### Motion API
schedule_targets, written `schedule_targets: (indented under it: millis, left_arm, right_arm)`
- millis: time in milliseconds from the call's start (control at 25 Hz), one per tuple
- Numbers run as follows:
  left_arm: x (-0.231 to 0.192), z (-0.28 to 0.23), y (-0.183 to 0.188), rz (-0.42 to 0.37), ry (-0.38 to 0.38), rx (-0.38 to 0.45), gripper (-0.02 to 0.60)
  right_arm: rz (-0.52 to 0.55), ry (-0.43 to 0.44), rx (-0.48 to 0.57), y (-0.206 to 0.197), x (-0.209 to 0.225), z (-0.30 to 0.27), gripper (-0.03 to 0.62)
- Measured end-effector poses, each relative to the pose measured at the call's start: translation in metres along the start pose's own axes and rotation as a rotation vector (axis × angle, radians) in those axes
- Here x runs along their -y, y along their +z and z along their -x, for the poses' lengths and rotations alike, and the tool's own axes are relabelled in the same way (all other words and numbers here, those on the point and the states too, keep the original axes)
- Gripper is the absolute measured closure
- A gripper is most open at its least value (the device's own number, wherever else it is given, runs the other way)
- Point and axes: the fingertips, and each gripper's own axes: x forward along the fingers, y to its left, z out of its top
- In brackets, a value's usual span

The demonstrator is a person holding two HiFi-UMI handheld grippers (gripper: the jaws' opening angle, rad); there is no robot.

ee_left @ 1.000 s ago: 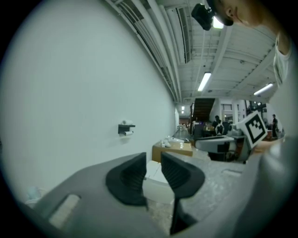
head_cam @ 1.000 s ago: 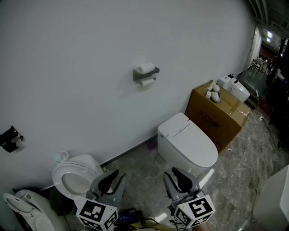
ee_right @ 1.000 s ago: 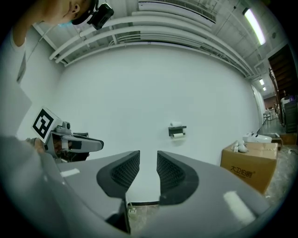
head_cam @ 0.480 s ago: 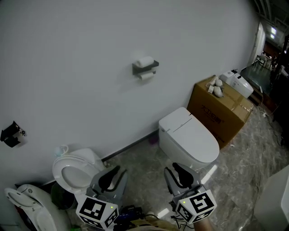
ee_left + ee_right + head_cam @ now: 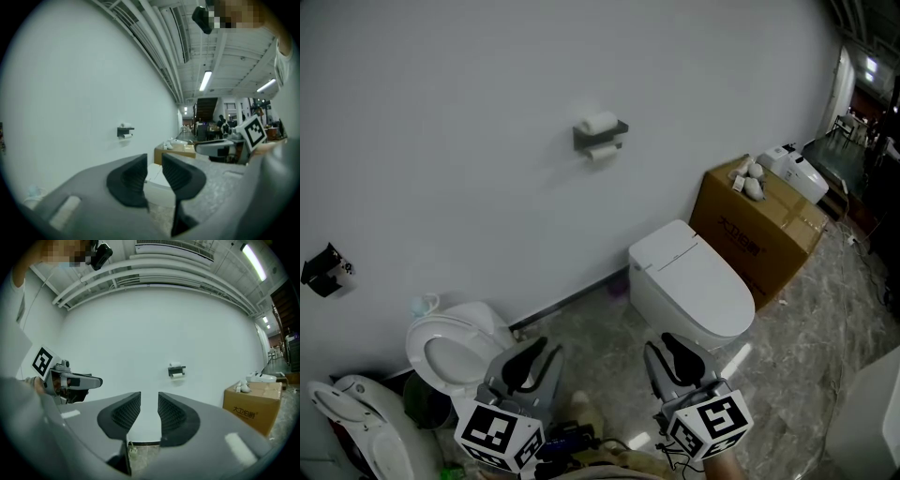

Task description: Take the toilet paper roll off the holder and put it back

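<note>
A dark holder (image 5: 601, 134) is fixed high on the white wall, with one white paper roll (image 5: 598, 122) lying on top and another roll (image 5: 602, 151) hanging under it. It shows small in the left gripper view as the holder (image 5: 125, 131) and in the right gripper view as the holder (image 5: 176, 370). My left gripper (image 5: 528, 363) and right gripper (image 5: 677, 356) hang low near the bottom edge, far from the wall. Both stand open with a narrow gap and nothing between the pads.
A closed white toilet (image 5: 689, 286) stands against the wall below the holder. A brown cardboard box (image 5: 759, 230) with white items on top sits to its right. An open toilet (image 5: 450, 352) is at lower left. A small dark fixture (image 5: 323, 270) hangs on the left wall.
The view has shifted slightly: the holder sits a little higher in the head view. Both grippers have stayed low with the same jaw gap.
</note>
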Motion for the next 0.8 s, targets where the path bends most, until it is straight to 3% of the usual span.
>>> schedule_targets:
  millis: [800]
  left_arm:
    - [-0.043, -0.082, 0.003, -0.011, -0.056, -0.003, 0.495]
  right_arm:
    - [-0.026, -0.048, 0.007, 0.002, 0.048, -0.062, 0.493]
